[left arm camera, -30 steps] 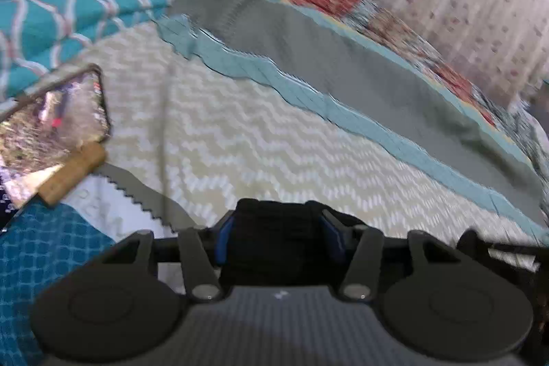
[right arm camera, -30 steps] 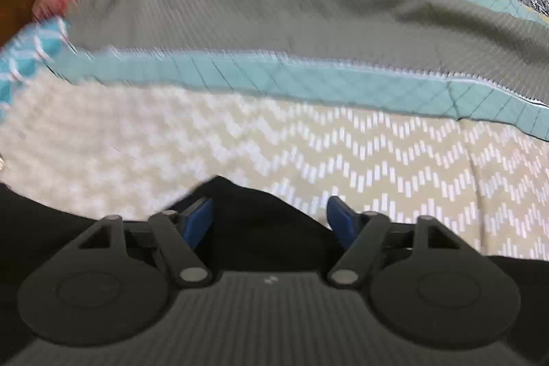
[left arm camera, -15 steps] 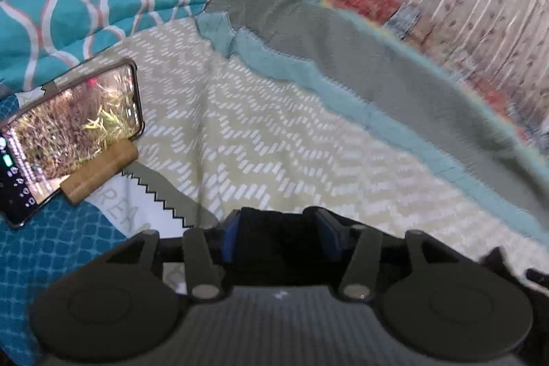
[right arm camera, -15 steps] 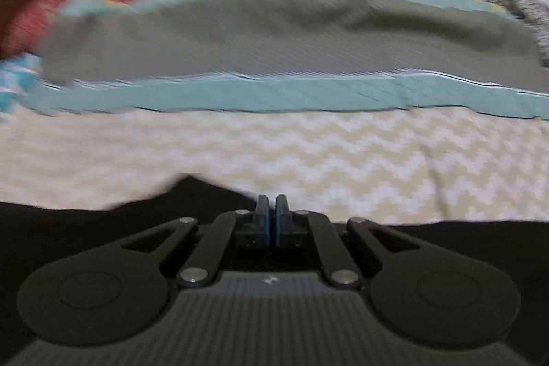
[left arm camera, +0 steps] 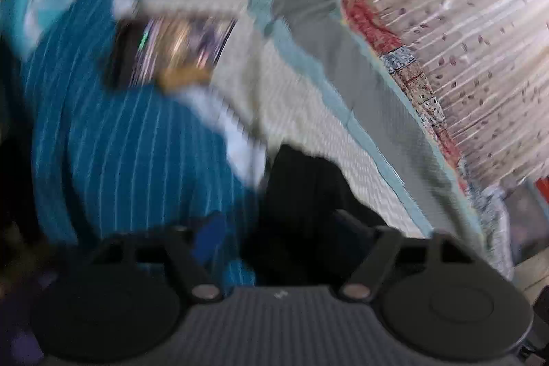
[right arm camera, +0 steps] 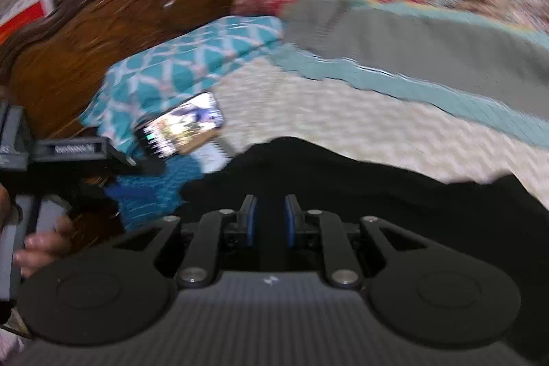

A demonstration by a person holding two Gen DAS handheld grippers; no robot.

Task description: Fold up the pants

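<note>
Pants [right arm camera: 377,194], black and limp, lie spread on the bed [right arm camera: 326,112] over its chevron cover, just ahead of both tools. They look light and floppy, likely to sag and crease when lifted, so a pinch on a firm edge such as a hem or waistband should serve best. A phone [right arm camera: 180,127] leans near the teal pillow [right arm camera: 178,71]. The right gripper [right arm camera: 269,220] has its fingers narrowly parted around dark cloth. The left gripper [left arm camera: 274,228] has its fingers spread wide, clamping nothing.
</note>
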